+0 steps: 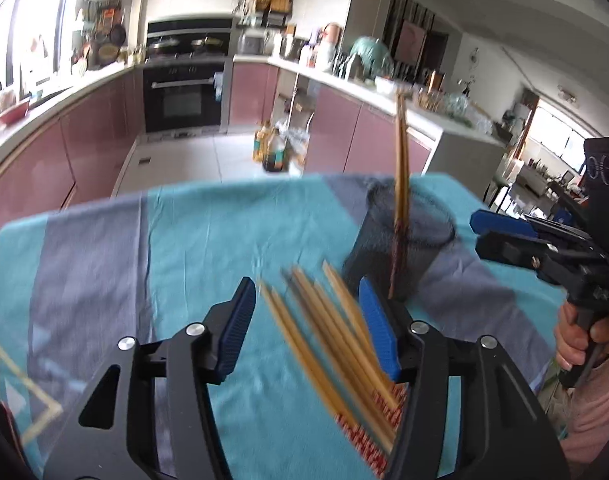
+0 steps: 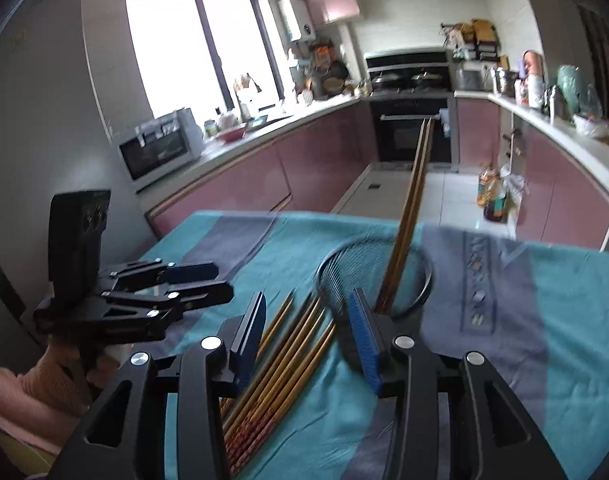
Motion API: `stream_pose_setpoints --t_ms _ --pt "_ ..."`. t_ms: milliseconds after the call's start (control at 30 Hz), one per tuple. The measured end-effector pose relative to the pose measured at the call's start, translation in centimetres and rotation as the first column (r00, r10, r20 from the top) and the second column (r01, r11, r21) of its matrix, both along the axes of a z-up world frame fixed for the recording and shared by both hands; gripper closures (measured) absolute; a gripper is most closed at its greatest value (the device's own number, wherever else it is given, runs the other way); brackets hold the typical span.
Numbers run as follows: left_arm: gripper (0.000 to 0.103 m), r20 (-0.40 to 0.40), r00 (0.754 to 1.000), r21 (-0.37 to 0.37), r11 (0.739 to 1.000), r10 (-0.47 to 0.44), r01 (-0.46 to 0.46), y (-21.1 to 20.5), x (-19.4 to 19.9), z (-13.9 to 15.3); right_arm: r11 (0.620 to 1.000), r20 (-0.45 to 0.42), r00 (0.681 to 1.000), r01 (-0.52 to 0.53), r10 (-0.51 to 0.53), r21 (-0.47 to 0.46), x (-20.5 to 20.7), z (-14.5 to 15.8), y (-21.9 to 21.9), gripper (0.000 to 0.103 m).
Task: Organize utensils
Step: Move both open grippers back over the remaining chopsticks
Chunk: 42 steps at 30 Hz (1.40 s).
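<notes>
Several wooden chopsticks (image 1: 336,344) with red patterned ends lie in a loose bundle on the teal and grey tablecloth (image 1: 184,248). A black mesh holder (image 1: 404,240) stands on the cloth with a pair of chopsticks (image 1: 402,160) upright in it. My left gripper (image 1: 308,320) is open and hovers over the bundle, empty. In the right wrist view my right gripper (image 2: 308,324) is open above the same chopsticks (image 2: 280,364), beside the holder (image 2: 376,276), whose pair (image 2: 414,196) leans up. The left gripper (image 2: 208,284) also shows there at the left.
The table edge (image 1: 232,184) drops off to a tiled kitchen floor with bottles (image 1: 272,148). Pink cabinets and an oven (image 1: 184,92) line the far walls. The right gripper (image 1: 504,236) shows at the right in the left wrist view.
</notes>
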<state>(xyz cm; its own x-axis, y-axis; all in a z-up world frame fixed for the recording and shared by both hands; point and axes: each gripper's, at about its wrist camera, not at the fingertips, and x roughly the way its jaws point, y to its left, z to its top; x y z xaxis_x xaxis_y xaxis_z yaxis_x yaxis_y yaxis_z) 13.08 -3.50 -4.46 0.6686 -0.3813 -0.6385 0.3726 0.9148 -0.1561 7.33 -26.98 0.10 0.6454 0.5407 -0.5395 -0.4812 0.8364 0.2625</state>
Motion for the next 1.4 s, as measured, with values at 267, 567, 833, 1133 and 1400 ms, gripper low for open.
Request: stream_pose_setpoints --t_ms 267,567,833,1133,1400 --pt "0.05 -0.134 0.991 0.055 0.998 0.031 -0.024 -0.3 -0.7 -5.7 1.0 -0.195 0.981 -0.006 0.002 -0.019 0.4 -6.3 2.2 0.063" --pt "0.051 -0.154 0.987 0.086 0.996 0.043 -0.03 -0.4 -1.3 -6.9 0.999 -0.229 0.973 0.017 -0.025 -0.038 0.5 -8.0 2.9 0.069" --pt "0.052 -0.161 0.986 0.096 0.995 0.049 -0.034 -0.6 -1.5 -7.1 0.998 -0.236 0.971 0.027 -0.038 -0.051 0.3 -8.6 3.6 0.072" --pt "0.053 -0.168 0.985 0.111 0.993 0.047 -0.029 -0.9 -1.5 -7.5 0.996 -0.239 0.969 0.044 -0.06 -0.072 0.6 -9.0 4.1 0.075" --pt "0.051 -0.163 0.986 0.125 0.992 0.037 -0.017 -1.3 -1.3 -7.7 0.994 -0.242 0.968 0.048 -0.07 -0.096 1.0 -9.3 4.7 0.079"
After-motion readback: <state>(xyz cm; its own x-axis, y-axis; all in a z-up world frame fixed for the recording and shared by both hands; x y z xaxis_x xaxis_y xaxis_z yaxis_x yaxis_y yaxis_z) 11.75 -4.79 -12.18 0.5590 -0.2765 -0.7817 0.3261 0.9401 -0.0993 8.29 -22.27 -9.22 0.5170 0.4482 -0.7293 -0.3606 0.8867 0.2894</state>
